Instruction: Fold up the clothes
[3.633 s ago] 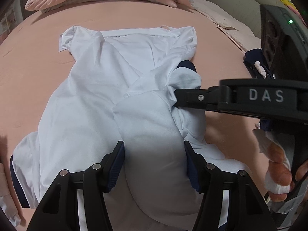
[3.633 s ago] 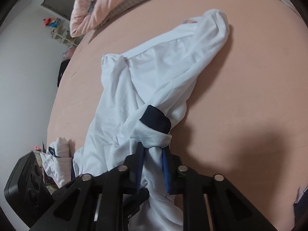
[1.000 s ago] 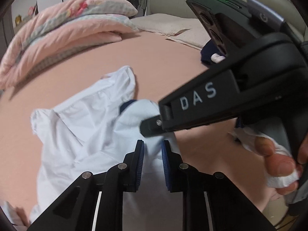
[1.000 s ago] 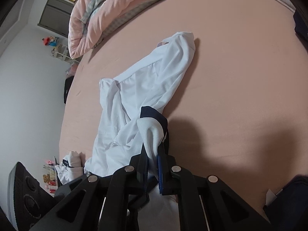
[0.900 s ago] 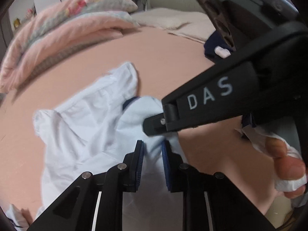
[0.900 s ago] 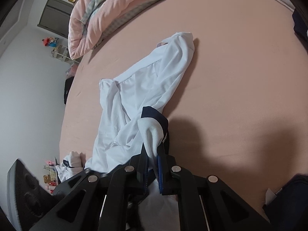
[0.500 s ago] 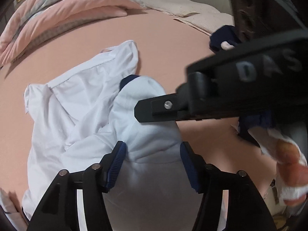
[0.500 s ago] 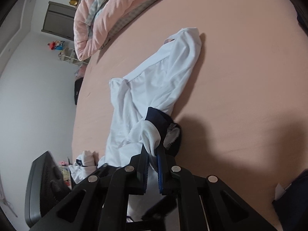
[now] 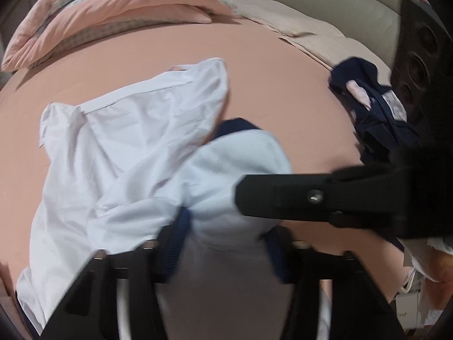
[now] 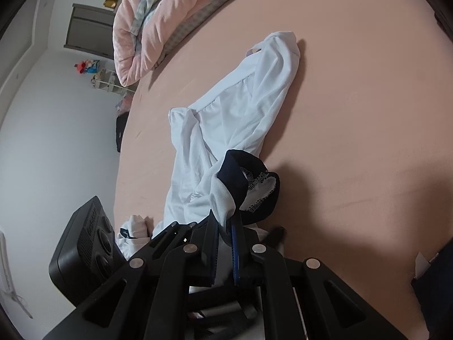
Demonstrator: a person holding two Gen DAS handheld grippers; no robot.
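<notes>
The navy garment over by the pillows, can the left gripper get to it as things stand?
Probably not directly: the left gripper is open, but the right gripper, shut on the white shirt, crosses in front of the navy garment.

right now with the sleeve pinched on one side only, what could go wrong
1. Only the right hand-held gripper clamps the white navy-cuffed shirt sleeve; the left hand-held gripper is open around the cloth, so pulling may drag the whole white shirt askew on the pink bed sheet.
2. The grip is a thin fold near the cuff, so it could slip out.
3. The shirt body looks bunched, so creases may get folded in.
</notes>
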